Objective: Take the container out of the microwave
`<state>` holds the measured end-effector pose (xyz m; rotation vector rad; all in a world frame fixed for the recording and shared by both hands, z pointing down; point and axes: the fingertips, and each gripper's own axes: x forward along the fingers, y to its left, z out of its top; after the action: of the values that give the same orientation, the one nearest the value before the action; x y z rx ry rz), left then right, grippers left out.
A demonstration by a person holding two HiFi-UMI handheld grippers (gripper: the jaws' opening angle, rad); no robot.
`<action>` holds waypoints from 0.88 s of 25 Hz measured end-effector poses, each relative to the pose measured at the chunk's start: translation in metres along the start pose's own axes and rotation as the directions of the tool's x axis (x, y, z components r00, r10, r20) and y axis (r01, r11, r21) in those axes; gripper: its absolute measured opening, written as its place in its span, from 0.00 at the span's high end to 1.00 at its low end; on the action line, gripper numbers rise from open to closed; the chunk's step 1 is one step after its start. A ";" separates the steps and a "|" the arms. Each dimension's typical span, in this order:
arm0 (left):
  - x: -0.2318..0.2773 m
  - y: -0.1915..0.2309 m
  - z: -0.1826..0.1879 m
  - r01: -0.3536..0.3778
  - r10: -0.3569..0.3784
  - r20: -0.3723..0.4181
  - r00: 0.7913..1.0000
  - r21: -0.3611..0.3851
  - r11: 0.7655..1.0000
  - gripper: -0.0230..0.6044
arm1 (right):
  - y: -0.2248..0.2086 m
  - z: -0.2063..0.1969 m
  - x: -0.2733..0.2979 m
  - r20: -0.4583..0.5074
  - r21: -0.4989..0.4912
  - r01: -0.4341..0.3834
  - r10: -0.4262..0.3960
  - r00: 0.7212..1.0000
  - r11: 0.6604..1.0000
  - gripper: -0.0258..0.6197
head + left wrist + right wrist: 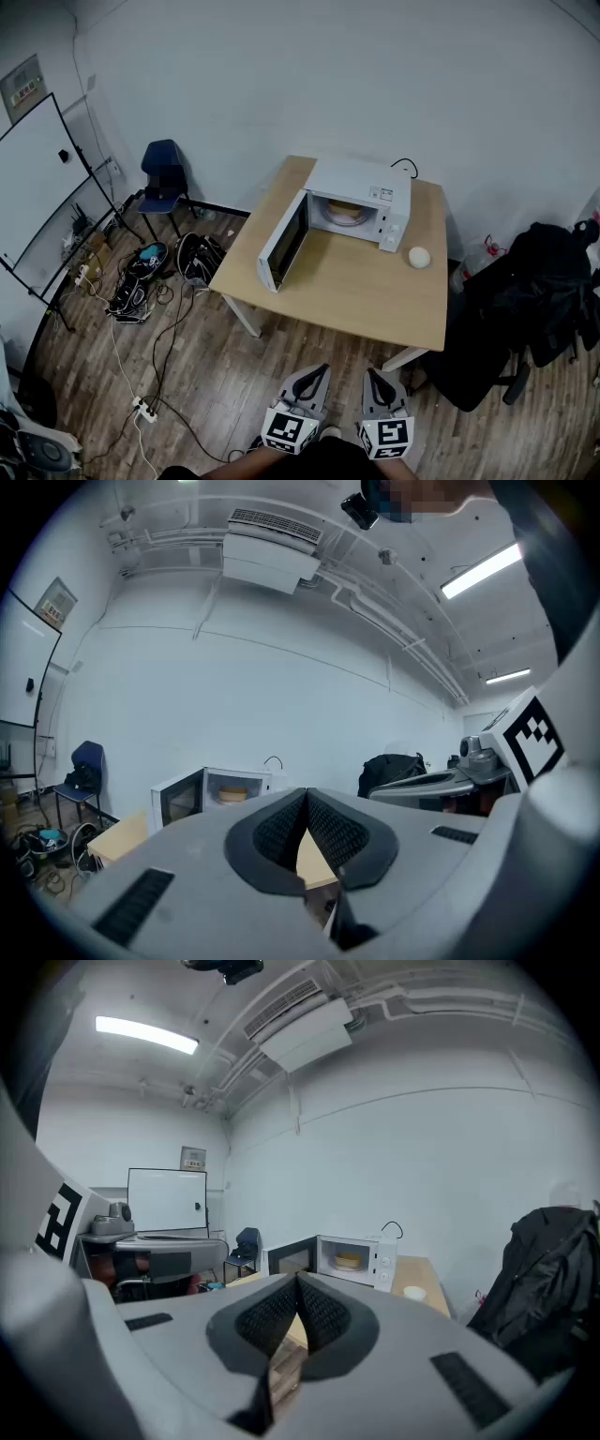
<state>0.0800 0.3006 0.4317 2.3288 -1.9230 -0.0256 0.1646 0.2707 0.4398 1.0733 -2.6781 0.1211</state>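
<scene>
The tan container [344,212] sits inside the white microwave [361,183] on the tabletop [375,291], its door [284,242] swung open to the left; the left hand-held gripper [320,371] and right hand-held gripper [373,375] are both clenched and empty; the container lies straight ahead, well apart, with neither gripper clearly nearer; the open door probably gives the right one the clearer approach.
</scene>
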 end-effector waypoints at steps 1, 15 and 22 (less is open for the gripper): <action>0.000 -0.001 0.001 -0.005 0.005 -0.001 1.000 -0.002 1.000 0.94 | -0.002 0.001 -0.002 0.000 -0.002 -0.001 0.001 1.000 1.000 0.87; 0.019 0.001 -0.012 -0.093 0.094 -0.011 0.996 0.030 0.995 0.94 | -0.047 -0.021 0.000 0.008 0.094 -0.021 0.020 1.000 0.995 0.87; 0.056 0.022 -0.021 -0.067 0.067 -0.013 0.998 0.000 0.998 0.94 | -0.064 -0.027 0.023 -0.014 0.088 -0.006 0.007 1.000 0.996 0.87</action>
<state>0.0712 0.2434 0.4581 2.2565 -1.9937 -0.0044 0.1980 0.2134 0.4704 1.0854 -2.6856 0.2497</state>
